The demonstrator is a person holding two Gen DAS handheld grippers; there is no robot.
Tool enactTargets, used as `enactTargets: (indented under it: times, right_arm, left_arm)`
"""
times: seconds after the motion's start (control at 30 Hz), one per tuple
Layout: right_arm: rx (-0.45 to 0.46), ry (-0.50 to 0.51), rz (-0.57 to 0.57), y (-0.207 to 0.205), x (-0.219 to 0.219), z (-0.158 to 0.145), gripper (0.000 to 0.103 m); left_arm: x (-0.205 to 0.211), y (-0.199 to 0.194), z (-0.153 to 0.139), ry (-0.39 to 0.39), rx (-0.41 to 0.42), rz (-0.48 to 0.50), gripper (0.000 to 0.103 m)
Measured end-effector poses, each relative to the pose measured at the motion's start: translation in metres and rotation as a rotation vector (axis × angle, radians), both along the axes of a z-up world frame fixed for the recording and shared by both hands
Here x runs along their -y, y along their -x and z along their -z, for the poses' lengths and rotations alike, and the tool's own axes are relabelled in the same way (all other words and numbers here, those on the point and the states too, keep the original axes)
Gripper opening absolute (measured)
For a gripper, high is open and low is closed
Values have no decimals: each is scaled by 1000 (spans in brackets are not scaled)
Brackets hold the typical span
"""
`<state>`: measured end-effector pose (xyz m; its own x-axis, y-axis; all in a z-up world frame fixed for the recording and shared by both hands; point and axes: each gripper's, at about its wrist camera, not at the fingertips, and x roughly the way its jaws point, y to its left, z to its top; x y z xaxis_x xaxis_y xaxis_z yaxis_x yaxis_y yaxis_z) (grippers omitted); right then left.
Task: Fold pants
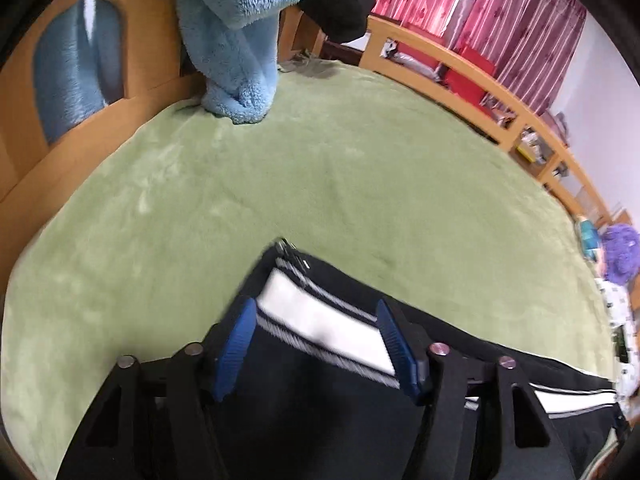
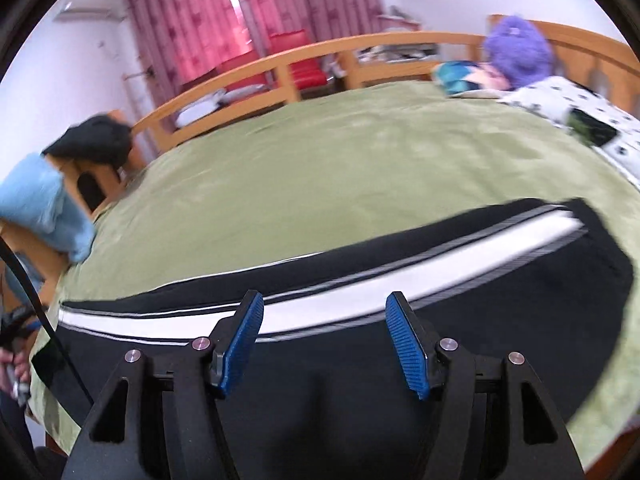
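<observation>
While the black pants (image 2: 360, 352) with their white side stripe lie stretched along the near edge of the green bedspread (image 2: 320, 168), we hold both claws above them. Our left gripper (image 1: 318, 320) has its blue pads apart over the hem end, and we see nothing pinched between them. Our right gripper (image 2: 324, 316) also stands apart, empty, over the stripe. A fluffy blue garment (image 1: 240, 40) hangs on the wooden bed frame (image 1: 460, 68) beyond.
</observation>
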<state>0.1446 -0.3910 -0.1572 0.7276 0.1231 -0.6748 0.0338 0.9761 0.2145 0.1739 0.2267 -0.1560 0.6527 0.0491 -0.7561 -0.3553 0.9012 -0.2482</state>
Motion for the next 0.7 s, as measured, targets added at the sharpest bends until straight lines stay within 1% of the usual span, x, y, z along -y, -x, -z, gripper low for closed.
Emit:
enactTargets:
  times: [0.03, 0.07, 0.13, 0.2, 0.23, 0.27, 0.3, 0.33, 0.4, 0.43, 0.47, 0.53, 0.57, 0.6, 0.63, 0.67, 0.7]
  right_arm:
    - [-11, 5, -9, -6, -9, 5, 63]
    - [-23, 6, -18, -13, -16, 12, 63]
    - [-35, 2, -30, -21, -25, 23, 63]
    - [-39, 12, -28, -25, -30, 28, 63]
    - [-43, 17, -25, -25, -33, 30, 63]
    - [-51, 19, -27, -29, -36, 32, 63]
    - [-57, 24, -28, -30, -35, 34, 63]
    - [-61, 35, -21, -33, -36, 34, 63]
    - [-56, 44, -2, -32, -35, 33, 63]
    - [-50, 38, 12, -31, -34, 33, 63]
    - [-46, 31, 17, -30, -33, 33, 63]
    - [-41, 18, 25, -28, -30, 35, 63]
    - [-46, 16, 25, -29, -31, 37, 63]
    - [-57, 19, 24, -31, -31, 41, 63]
    - [-70, 22, 25, -34, -30, 43, 63]
    - [-98, 22, 30, -37, -30, 48, 63]
    - [-120, 14, 33, -40, -29, 52, 63]
  left_arm:
    - [-3, -8, 5, -2, -9, 0, 47]
    - [-6, -16, 11, 4, -22, -2, 45]
    - [-12, -27, 21, 24, -42, -12, 45]
    - [-15, -37, 30, 24, -57, -13, 45]
    - [-13, -41, 34, 9, -72, -12, 39]
    - [-11, -45, 36, -28, -88, -10, 20]
    - [-11, -45, 35, -37, -82, 1, 19]
    - [-12, -42, 30, -30, -49, 8, 17]
    - [-21, -29, 9, -11, 70, -12, 16]
    - [-26, -26, 1, 6, 108, -19, 16]
    - [-30, -29, -1, 14, 106, -20, 17]
    - [-32, -40, 11, 15, 60, -30, 17]
    - [-29, -49, 26, -8, -7, -31, 17]
    - [-27, -54, 34, -19, -45, -27, 18]
    - [-25, -59, 41, -35, -78, -21, 23]
    - [-25, -59, 42, -50, -85, -27, 31]
    - [-27, -56, 40, -51, -86, -37, 36]
